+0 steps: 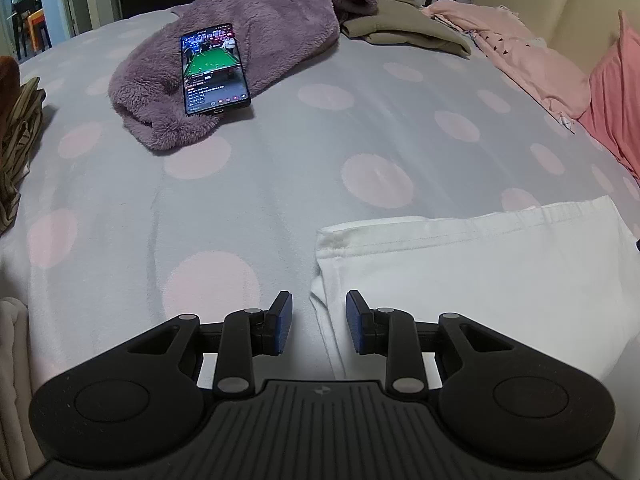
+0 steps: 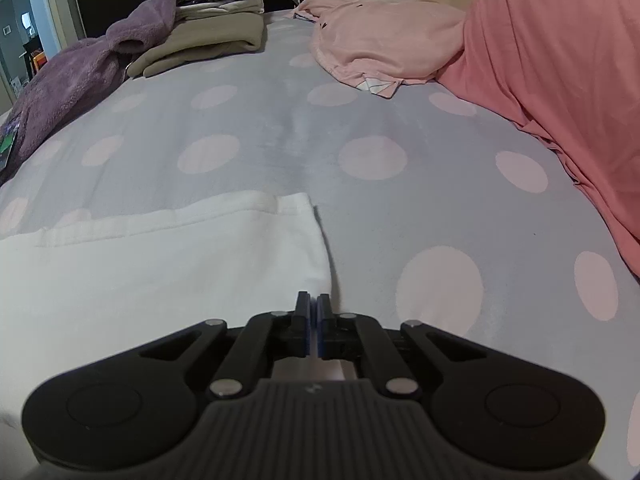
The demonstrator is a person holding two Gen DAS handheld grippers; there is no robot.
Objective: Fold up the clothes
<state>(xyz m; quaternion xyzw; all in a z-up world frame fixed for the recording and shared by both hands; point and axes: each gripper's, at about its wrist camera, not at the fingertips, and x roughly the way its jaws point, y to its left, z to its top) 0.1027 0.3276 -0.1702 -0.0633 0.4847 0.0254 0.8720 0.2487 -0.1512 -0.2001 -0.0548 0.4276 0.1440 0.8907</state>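
A white garment [image 1: 472,280] lies folded flat on the dotted grey bedsheet [image 1: 248,184], near me. My left gripper [image 1: 319,322] is open over the garment's left edge, one blue pad on the sheet side and one over the cloth. In the right wrist view the same white garment [image 2: 160,264] fills the lower left. My right gripper [image 2: 314,320] is shut at its right edge, with a thin strip of white cloth pinched between the pads.
A phone [image 1: 214,68] with a lit screen rests on a fluffy purple garment [image 1: 256,40]. Folded olive clothes [image 2: 208,44], a pale pink garment [image 2: 384,36] and a coral one [image 2: 560,80] lie further back and right. Striped cloth [image 1: 18,152] sits at the left edge.
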